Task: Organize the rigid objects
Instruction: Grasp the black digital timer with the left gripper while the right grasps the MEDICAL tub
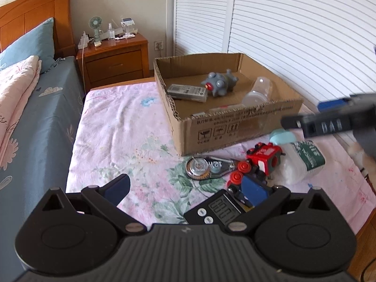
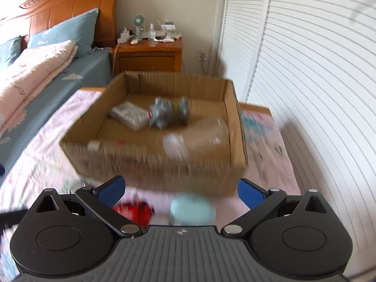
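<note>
An open cardboard box (image 1: pixel 235 127) (image 2: pixel 152 164) on the floral sheet holds a grey knobbly toy (image 1: pixel 219 83) (image 2: pixel 164 114), a flat grey packet (image 1: pixel 188 92) and a clear plastic cup (image 1: pixel 258 91) lying on its side. In front of the box lie a correction-tape dispenser (image 1: pixel 209 166), a red toy train (image 1: pixel 260 159), a white bottle (image 1: pixel 303 162) with a teal cap (image 2: pixel 192 209), and a black digital timer (image 1: pixel 218 209). My left gripper (image 1: pixel 185 188) is open above the sheet, its right finger over the timer and train. My right gripper (image 2: pixel 182 191) (image 1: pixel 310 112) is open and empty, hovering over the teal cap.
A bed with a blue sheet (image 1: pixel 35 122), pink quilt and blue pillow lies to the left. A wooden nightstand (image 1: pixel 112 58) with a small fan and bottles stands behind the box. White louvred doors (image 1: pixel 293 35) run along the right side.
</note>
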The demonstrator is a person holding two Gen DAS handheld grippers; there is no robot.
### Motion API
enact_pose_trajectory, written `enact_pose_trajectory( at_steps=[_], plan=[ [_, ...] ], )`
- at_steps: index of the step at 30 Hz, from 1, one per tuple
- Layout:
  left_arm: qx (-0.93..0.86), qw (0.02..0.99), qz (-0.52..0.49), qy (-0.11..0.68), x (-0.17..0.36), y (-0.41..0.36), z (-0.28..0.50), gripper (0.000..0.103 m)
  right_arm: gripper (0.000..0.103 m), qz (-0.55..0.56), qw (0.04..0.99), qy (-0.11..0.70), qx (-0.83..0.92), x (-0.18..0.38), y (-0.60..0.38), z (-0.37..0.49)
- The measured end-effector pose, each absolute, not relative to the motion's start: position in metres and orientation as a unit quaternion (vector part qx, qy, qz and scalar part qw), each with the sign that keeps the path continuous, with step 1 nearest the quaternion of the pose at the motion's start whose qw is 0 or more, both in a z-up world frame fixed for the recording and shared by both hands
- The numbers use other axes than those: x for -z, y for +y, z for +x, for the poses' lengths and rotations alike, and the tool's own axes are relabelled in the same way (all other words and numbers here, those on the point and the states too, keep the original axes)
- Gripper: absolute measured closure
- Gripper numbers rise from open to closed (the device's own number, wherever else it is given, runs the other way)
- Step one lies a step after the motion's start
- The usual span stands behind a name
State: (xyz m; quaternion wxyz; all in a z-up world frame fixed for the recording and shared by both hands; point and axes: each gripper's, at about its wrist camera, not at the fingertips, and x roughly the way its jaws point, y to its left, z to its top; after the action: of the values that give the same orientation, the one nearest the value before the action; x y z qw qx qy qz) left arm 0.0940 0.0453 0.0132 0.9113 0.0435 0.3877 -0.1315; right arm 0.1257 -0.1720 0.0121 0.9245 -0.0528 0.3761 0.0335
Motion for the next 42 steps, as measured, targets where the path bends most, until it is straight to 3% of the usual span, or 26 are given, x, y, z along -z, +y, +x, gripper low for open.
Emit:
enact_pose_trajectory(
  at_steps=[11,26,42],
  plan=[
    [0.161,0.893,0.059,0.417,0.019,0.028,0.095,0.002,0.000,-0.083,0.916,0.392,-0.013,0.025,-0.168,0.097],
    [0.161,0.875,0.071,0.451,0.054,0.010,0.110,0.002,0.000,-0.044,0.904,0.425,-0.009,0.055,-0.194,0.098],
    [0.121,0.882,0.053,0.452,0.061,0.066,0.100,0.001,0.000,-0.022,0.904,0.426,-0.028,0.066,-0.203,0.096]
  ],
)
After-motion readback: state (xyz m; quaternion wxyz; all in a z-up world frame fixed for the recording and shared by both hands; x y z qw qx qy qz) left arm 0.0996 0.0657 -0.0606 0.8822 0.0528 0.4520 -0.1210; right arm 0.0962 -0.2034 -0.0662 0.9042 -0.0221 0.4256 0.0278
